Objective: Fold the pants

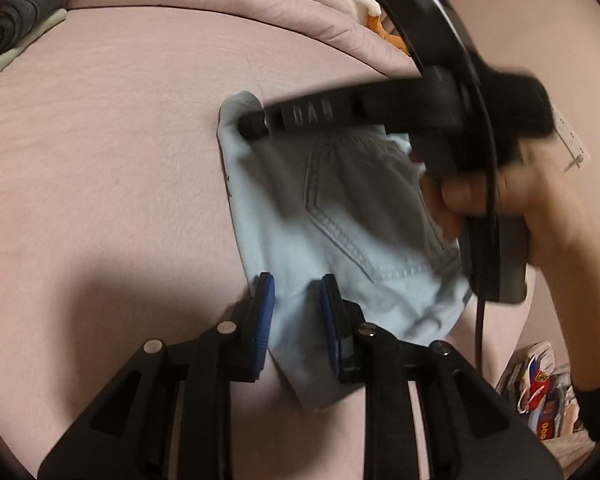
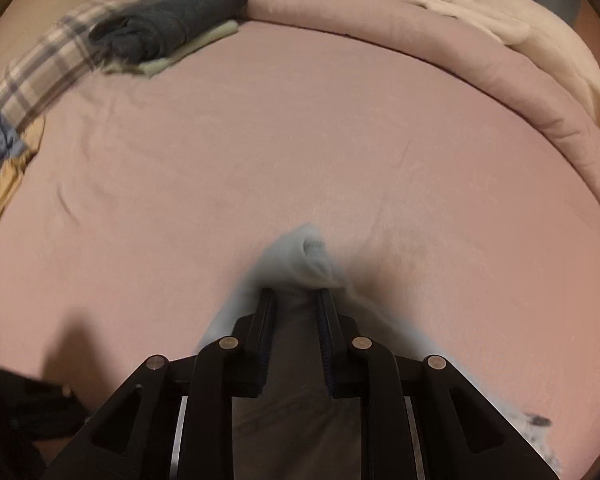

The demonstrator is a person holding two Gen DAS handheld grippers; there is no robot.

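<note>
Pink bed [image 1: 100, 160], both grippers angled down, jaws pinching pale jeans [image 1: 340, 216]

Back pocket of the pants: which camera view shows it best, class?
The left wrist view. There the back pocket lies in plain sight on the pants, its stitching sharp. The right wrist view shows only a blurred bunch of the pants at the right gripper, with no pocket visible.

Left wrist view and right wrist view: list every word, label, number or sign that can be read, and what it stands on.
"UAB", roughly, blurred and uncertain: raised letters on the arm of the right hand-held gripper.
Packaging beside the bed: coloured print, too small to read.
Light blue jeans: no text visible.
Right wrist view: none.
</note>
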